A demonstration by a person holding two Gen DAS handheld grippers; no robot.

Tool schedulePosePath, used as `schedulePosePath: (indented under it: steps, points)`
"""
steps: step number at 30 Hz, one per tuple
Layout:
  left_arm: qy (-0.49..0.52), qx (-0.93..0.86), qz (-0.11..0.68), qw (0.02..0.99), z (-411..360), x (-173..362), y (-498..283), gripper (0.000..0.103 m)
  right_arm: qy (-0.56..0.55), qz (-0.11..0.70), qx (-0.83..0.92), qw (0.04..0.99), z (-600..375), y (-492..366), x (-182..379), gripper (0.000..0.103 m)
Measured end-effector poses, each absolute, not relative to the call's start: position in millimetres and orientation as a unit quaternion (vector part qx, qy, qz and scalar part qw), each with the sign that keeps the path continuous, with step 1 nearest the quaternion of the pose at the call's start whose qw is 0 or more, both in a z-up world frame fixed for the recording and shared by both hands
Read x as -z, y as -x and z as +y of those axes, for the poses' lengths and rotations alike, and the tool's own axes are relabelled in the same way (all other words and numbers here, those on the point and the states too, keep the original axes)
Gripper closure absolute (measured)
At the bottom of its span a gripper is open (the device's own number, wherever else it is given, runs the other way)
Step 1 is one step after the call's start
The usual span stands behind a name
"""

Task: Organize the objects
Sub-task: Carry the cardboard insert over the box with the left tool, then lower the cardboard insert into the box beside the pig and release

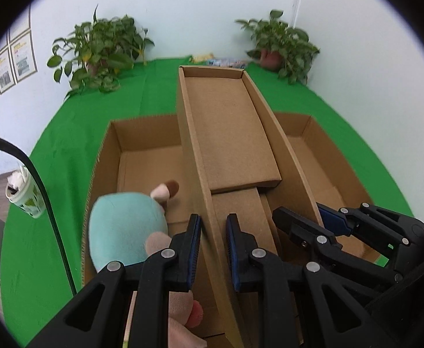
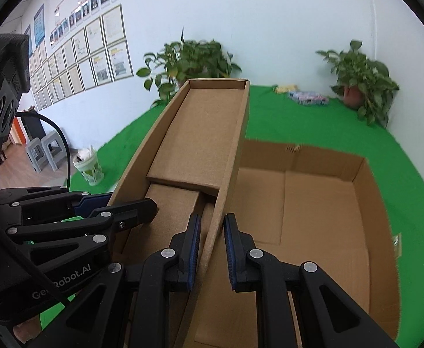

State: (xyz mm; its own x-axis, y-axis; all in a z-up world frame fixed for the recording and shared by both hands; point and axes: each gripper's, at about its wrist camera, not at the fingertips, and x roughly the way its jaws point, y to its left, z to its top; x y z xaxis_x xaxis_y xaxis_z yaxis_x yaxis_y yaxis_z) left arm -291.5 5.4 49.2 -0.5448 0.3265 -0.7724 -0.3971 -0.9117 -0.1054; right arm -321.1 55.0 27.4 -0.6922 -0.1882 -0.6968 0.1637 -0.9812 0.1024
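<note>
A long narrow cardboard box (image 1: 226, 133) is held tilted above a large open cardboard box (image 1: 142, 142) on the green cloth. My left gripper (image 1: 213, 249) straddles the narrow box's left wall, with a visible gap at the right pad. My right gripper (image 2: 212, 249) straddles its right wall (image 2: 229, 174), also with gaps. Each gripper shows in the other's view: the right gripper (image 1: 307, 220) and the left gripper (image 2: 119, 203). A plush toy with a light-blue body (image 1: 125, 229) lies inside the large box at the left. The large box's right part (image 2: 313, 211) holds nothing visible.
Two potted plants (image 1: 101, 55) (image 1: 281, 46) stand at the back of the green cloth (image 1: 67, 150). Small packets (image 2: 307, 97) lie near the right plant. A white-green cup (image 1: 26, 197) sits at the cloth's left edge. A black cable (image 1: 52, 220) hangs at left.
</note>
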Motion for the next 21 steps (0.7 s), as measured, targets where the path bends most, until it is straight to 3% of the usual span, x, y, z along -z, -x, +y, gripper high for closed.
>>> schedulePosePath:
  steps: [8,21]
  points:
    - [0.484,-0.846,0.083,0.208,14.0,0.8,297.3,0.086,-0.445,-0.042,0.889,0.105,54.9,333.4,51.7,0.089]
    - [0.458,-0.861,0.035,0.22,-28.0,-28.5,263.7,0.083,-0.476,-0.019,0.876,0.08,35.6,340.0,74.4,0.09]
